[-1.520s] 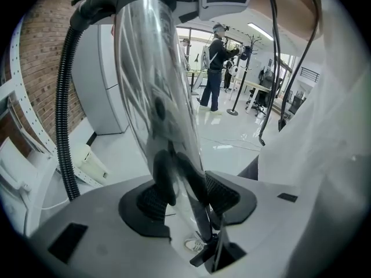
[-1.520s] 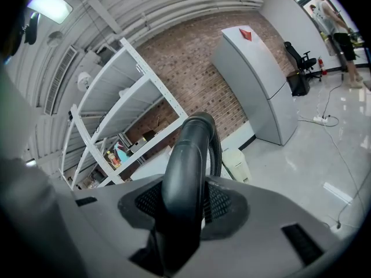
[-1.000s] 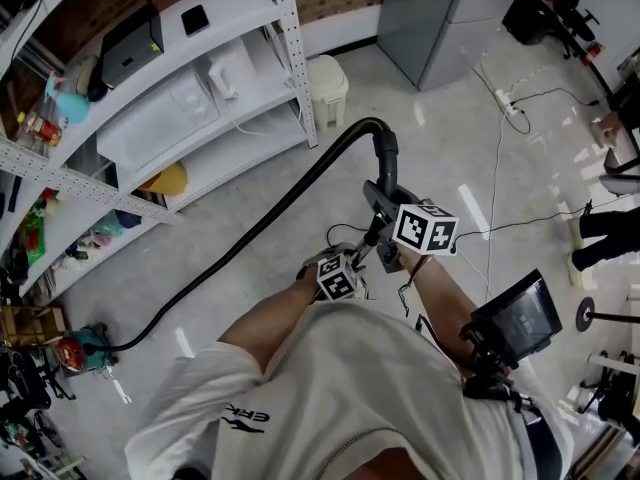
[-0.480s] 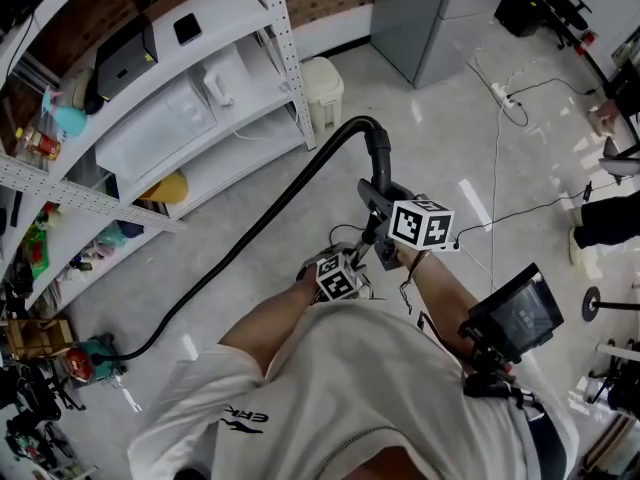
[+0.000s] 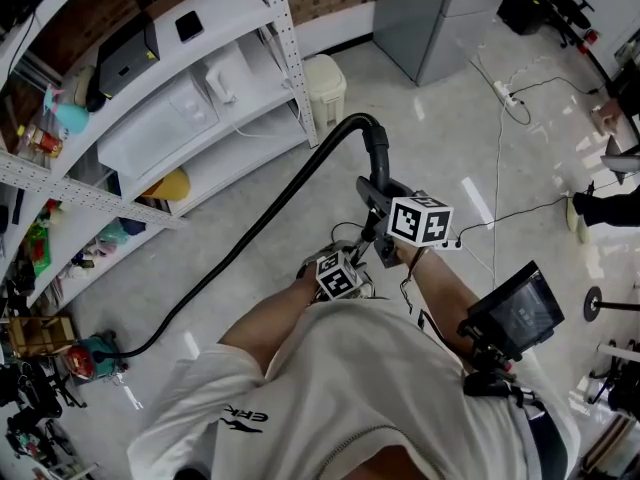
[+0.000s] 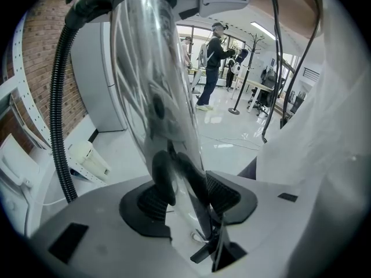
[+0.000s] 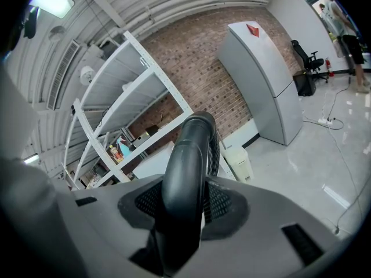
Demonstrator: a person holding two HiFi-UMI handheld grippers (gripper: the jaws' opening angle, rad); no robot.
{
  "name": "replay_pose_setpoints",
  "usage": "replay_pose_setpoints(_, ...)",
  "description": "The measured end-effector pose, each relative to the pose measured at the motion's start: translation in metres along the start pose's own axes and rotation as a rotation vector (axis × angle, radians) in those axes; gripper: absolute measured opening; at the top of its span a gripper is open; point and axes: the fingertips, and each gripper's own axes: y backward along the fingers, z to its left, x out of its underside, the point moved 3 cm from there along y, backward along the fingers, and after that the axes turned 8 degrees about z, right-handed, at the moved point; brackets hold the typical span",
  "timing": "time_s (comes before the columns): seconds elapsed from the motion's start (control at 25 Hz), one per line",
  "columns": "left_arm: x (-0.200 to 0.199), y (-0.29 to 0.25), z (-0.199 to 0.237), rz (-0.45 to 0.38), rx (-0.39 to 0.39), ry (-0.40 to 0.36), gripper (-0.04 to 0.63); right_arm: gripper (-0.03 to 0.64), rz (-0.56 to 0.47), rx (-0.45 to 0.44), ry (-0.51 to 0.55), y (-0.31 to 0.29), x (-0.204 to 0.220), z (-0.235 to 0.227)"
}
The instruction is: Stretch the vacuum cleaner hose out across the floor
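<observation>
Vacuum cleaner hose [image 5: 250, 233] is lifted at the person's end. From there it runs in one long sagging curve past the white shelving [image 5: 288, 53] down to the vacuum body [image 5: 85, 356], which is parked at the foot of the shelves. So it's strung through the air, not laid out flat yet.

The hose ends in a rigid black handle bend [image 7: 188, 155]. The right gripper [image 7: 185, 204] is pinched around it, pads pressing both sides. Just below that, the left gripper [image 6: 185, 190] is clamped on the shiny metal wand [image 6: 153, 68] coming off the handle.

My take on doing this bit well:
- Back away along the hose's own line, toward the open floor [image 5: 430, 118], rather than swinging it sideways. A side pull would probably just drag or tip the vacuum body.
- Bring the handle end down low while walking so the curve settles onto the floor instead of hanging.
- Let the right gripper do the pulling. The black plastic looks like better purchase than the chrome wand, which looks slippery, so I'd use the left only to steer.
- Watch the white cable [image 5: 498, 148] lying across the floor and the small bin [image 5: 325, 83] by the shelf post.
- Stop once the slack is gone.
</observation>
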Motion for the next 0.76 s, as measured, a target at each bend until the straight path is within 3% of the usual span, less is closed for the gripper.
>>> replay_pose_setpoints(0.76, -0.0004, -0.0007, -0.0005, -0.005, -0.009, 0.017, 0.172, 0.144, 0.017, -0.002, 0.007, -0.0021, 0.0018, 0.0004)
